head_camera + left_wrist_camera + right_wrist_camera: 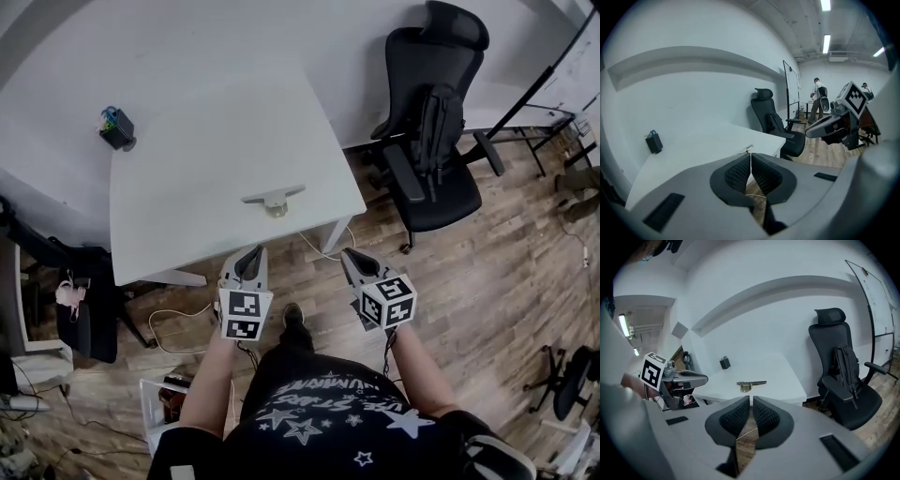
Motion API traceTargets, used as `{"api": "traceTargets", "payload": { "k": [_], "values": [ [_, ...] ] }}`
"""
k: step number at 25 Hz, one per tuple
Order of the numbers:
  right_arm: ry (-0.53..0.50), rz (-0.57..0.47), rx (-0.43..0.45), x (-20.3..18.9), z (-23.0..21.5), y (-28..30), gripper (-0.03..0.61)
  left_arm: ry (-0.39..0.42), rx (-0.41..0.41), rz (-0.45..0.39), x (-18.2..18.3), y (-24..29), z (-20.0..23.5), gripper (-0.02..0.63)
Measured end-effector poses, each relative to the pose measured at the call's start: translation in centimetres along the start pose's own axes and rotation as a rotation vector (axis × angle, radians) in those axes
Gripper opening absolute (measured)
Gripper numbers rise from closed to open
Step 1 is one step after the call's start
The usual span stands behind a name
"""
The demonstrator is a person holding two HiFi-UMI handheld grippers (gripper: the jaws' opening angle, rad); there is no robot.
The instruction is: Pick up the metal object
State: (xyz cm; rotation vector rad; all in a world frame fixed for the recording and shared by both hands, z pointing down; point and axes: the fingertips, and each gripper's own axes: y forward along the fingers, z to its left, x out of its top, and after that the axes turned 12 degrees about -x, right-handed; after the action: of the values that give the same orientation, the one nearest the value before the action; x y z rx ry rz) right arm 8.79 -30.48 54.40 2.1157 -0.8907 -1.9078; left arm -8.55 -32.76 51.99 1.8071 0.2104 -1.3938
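Standing short of white counter [187,202], person holds both tongs out over wood floor [487,272]. Left tongs [248,258] pressed together, nothing between them. Right tongs [354,256] likewise closed, empty. Metal object [274,199], flat bar on brass-coloured base, lies near counter's front edge, ahead of both tongs, untouched. Small dark box [116,129] sits at counter's far left. Black office chair [431,141] stands right of counter.

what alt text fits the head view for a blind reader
From above, a person holds the left gripper and right gripper, both shut and empty, just short of a white table. A metal object lies near its front edge; a black office chair stands at right.
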Motion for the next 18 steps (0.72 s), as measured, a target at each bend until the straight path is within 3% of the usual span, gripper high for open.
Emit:
{"api": "traceTargets", "payload": {
  "k": [9, 12, 18],
  "values": [
    [0.017, 0.017, -0.048, 1.5, -0.3, 4.3, 0.052, 0.183, -0.023, 0.062, 0.7, 4.7, 4.2, 0.025],
    [0.024, 0.018, -0.062, 2.0, -0.3, 5.4, 0.052, 0.245, -0.034, 0.060, 0.9, 5.9, 5.1, 0.101],
    [0.046, 0.023, -0.101, 2.9, -0.7, 7.2, 0.052, 0.380, -0.065, 0.074, 1.3, 8.4, 6.2, 0.195]
  ]
}}
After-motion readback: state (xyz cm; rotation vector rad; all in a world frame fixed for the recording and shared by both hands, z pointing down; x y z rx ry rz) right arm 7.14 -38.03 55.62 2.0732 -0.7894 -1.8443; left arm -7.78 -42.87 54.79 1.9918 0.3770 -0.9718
